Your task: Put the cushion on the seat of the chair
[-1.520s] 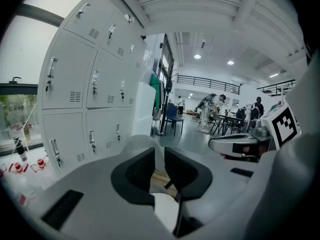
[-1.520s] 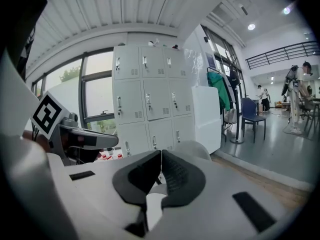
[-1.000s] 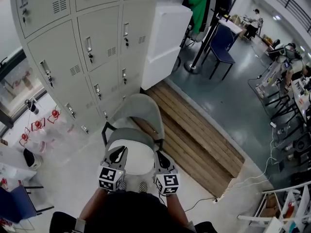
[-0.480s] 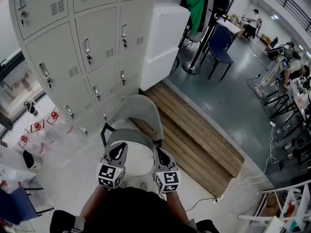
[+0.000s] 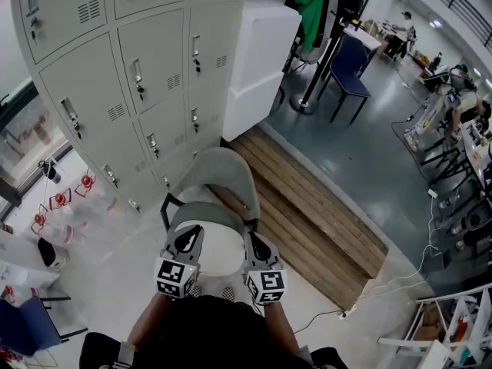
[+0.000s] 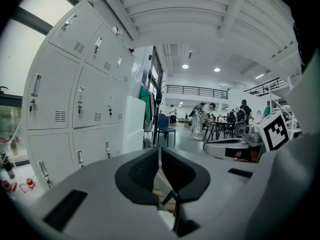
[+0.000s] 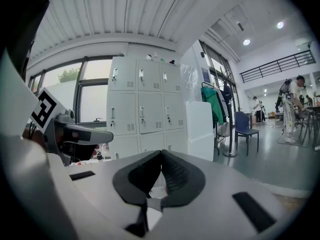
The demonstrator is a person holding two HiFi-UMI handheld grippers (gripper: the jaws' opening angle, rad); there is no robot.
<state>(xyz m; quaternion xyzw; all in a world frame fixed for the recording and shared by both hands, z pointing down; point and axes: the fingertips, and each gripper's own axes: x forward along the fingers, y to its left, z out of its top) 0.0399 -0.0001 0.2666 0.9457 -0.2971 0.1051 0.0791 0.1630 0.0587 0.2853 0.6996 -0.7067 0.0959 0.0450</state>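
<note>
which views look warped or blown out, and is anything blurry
Head view: sharp and evenly lit, though the wide lens makes the lockers lean outward. Left gripper view: strong fisheye with black corners, and the window at far left is washed out. Right gripper view: same fisheye, with the window bright again and a ceiling light flaring. No motion blur in any view.

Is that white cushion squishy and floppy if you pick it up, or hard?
Probably soft: the white cushion looks thin and padded, so it would likely sag if lifted by one edge. Being thin, it seems light for its size. Pushed, it might slide over the grey chair, though its curved back would likely stop it.
</note>
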